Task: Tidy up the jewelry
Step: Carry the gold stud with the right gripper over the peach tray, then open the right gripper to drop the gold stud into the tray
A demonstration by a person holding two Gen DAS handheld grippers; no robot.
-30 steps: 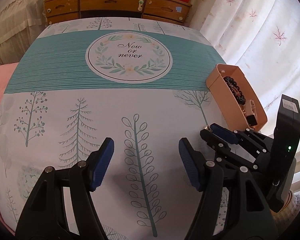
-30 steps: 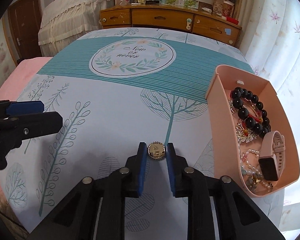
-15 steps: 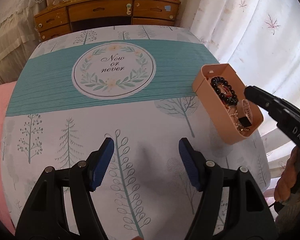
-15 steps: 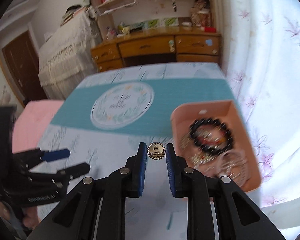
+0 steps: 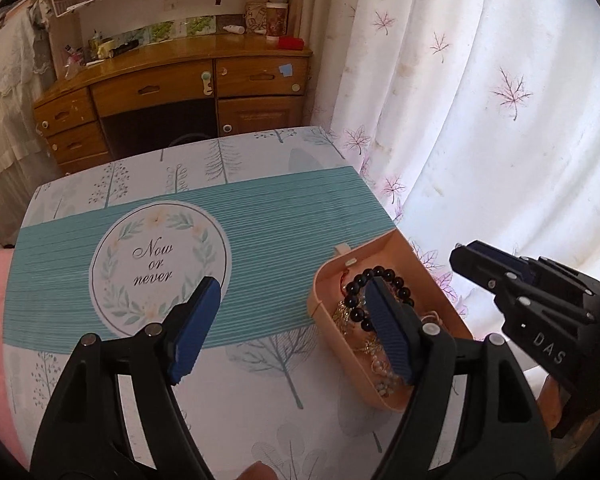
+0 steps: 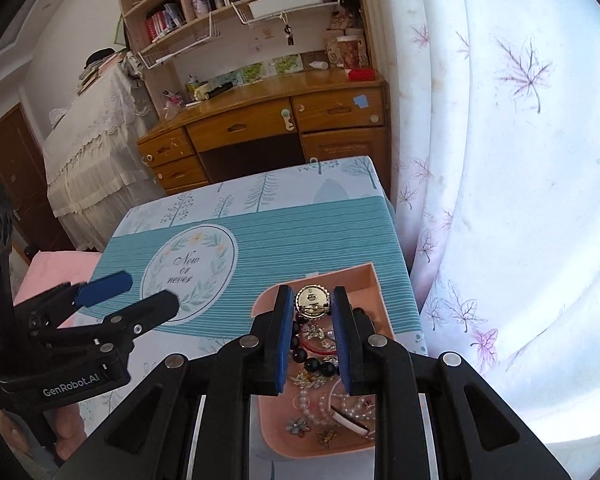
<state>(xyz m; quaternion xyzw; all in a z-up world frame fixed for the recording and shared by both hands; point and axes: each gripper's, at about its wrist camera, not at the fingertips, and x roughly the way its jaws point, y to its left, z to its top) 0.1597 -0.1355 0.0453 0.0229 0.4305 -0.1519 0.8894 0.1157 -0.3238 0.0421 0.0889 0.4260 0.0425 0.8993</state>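
Nearest the lens, the right gripper (image 6: 313, 322) clenches a small round gold brooch (image 6: 312, 301) between the tips of its blue ribbed pads (image 6: 283, 340), the piece standing on edge and lifted directly above the far end of the peach-pink plastic jewelry tray (image 6: 366, 274). Below the brooch, inside the tray, lie a black bead bracelet (image 6: 318, 365), pearl strands and small sparkling pieces, so the brooch hangs over the heap rather than beside it. Left of the tray, the left gripper (image 5: 288, 326) hovers released, its jaws having just been opening wider with nothing between them; from its own camera one blue pad overlaps the view of the tray's near-left wall, though whether it touches cannot be told. The step in hand looks to be dropping the brooch into the tray, and doing it well likely means lowering the piece closer to the contents, keeping it inside the tray's walls, then parting the pads gently so it neither bounces out nor snags the bracelet. The tray sits at the right edge of the pale tree-print tablecloth (image 5: 260, 380), near the leaf-patterned white curtain (image 6: 500, 160); beyond the tray stands a wooden desk with drawers (image 6: 260, 120).
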